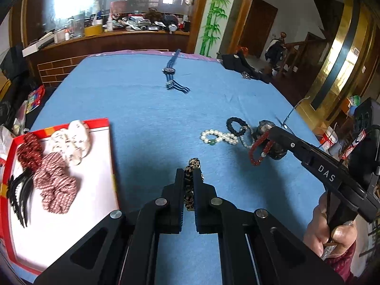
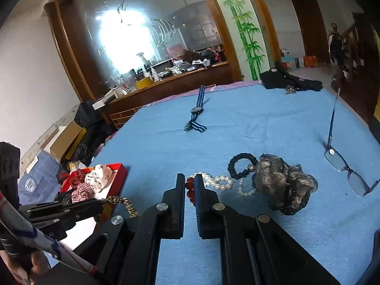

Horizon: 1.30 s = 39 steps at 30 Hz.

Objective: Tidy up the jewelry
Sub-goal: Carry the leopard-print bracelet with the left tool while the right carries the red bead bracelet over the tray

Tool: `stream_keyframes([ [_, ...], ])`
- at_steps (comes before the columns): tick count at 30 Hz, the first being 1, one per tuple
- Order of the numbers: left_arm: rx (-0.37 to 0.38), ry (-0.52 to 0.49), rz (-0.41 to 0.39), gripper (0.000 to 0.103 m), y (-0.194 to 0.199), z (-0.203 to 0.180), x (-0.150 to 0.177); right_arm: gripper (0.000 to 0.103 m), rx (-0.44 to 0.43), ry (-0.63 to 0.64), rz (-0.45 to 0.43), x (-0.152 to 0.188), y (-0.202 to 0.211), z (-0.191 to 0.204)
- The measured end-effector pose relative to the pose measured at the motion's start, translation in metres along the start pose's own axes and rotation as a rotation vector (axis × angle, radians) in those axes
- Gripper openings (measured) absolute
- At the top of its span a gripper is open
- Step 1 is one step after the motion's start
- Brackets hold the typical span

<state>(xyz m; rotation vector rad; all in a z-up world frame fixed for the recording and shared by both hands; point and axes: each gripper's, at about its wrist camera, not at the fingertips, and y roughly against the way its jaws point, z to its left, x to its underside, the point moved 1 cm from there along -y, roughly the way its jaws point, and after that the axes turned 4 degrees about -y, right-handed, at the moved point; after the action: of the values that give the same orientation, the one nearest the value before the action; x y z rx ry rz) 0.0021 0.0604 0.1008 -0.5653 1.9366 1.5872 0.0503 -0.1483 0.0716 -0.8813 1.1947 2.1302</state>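
Note:
My left gripper point(image 1: 189, 174) is shut on a leopard-print hair tie point(image 1: 192, 163) above the blue cloth, just right of the red-rimmed tray point(image 1: 104, 123); it also shows in the right wrist view point(image 2: 102, 201). My right gripper point(image 2: 189, 180) is shut on a red bead bracelet point(image 2: 190, 193), which hangs from it in the left wrist view point(image 1: 258, 152). A pearl bracelet point(image 1: 218, 137), a black bead bracelet point(image 1: 235, 127) and a dark gauzy scrunchie point(image 2: 282, 185) lie together under the right gripper.
The tray holds red, white and striped scrunchies point(image 1: 57, 185) and a black claw clip point(image 1: 20, 194). A blue striped watch point(image 1: 169, 71) lies far centre. Glasses point(image 2: 344, 166) lie at right. Black cloth point(image 2: 285, 78) sits at the far right edge.

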Motion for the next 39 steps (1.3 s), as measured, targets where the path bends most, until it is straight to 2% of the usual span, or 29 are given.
stream_keyframes([
  [6, -0.024, 0.0, -0.038, 0.006, 0.023, 0.014, 0.015, 0.008, 0.003, -0.012, 0.002, 0.009, 0.008, 0.006],
  [16, -0.018, 0.018, -0.068, 0.006, 0.046, 0.034, 0.029, 0.008, -0.057, -0.018, 0.045, 0.04, 0.024, 0.033],
  [19, -0.022, 0.031, -0.07, 0.006, 0.049, 0.042, 0.032, 0.008, -0.086, -0.018, 0.062, 0.041, 0.027, 0.04],
  [39, -0.066, 0.118, -0.099, 0.006, 0.079, 0.107, 0.05, 0.008, -0.139, 0.071, 0.089, 0.043, 0.03, 0.091],
])
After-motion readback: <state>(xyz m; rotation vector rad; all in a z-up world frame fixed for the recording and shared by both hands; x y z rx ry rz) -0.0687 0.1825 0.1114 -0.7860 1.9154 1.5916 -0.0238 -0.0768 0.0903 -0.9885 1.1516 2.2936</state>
